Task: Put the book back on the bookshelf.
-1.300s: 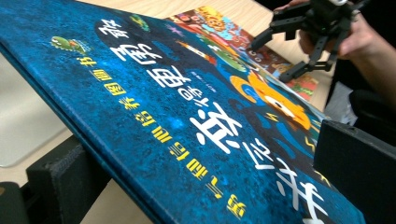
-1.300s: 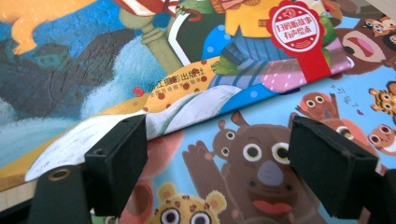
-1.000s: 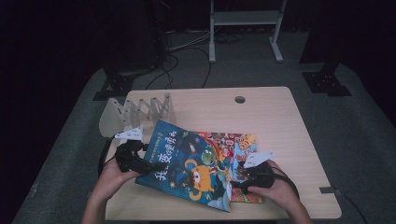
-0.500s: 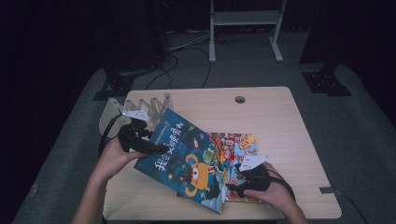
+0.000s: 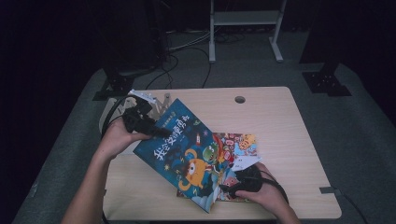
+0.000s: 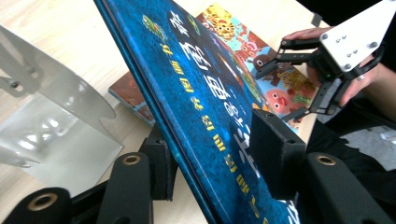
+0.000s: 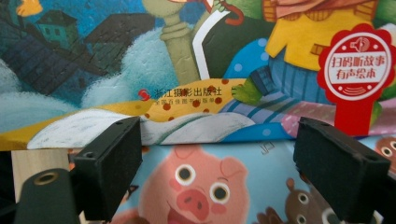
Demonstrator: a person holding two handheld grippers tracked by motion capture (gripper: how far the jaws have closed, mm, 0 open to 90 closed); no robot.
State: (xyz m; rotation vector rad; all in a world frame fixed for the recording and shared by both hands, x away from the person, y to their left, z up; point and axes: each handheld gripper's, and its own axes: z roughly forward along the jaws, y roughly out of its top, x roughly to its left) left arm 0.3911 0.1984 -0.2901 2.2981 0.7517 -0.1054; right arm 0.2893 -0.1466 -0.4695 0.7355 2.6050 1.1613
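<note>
Gripped between the pads of the left gripper (image 5: 156, 130) is the upper edge of the blue picture book (image 5: 187, 154), on which the jaws have just been closing; in the left gripper view one pad is seen under the cover and one pressed on its printed face, with the book (image 6: 205, 93) slanting steeply across the frame. Compared with a second ago, when the book lay nearly flat over the stack and the gripper was set at its left edge, the near corner is now lifted and swung up towards the clear plastic book stand (image 5: 116, 109) at the table's left, the book's lower end being left resting by the right hand. The right gripper (image 5: 233, 184) is held low at the front of the table beside the colourful book (image 5: 238, 147) lying beneath; its jaws have just been opening, and in the right gripper view both pads are seen apart with nothing pressed between them, the pig-covered book (image 7: 201, 182) merely lying below and the blue book's lower edge ahead. From this it is judged that the blue book has been handed over to the left gripper alone and is being raised for standing in the stand (image 6: 56, 121), while the wooden table (image 5: 280, 116) keeps the remaining book for a later turn.
</note>
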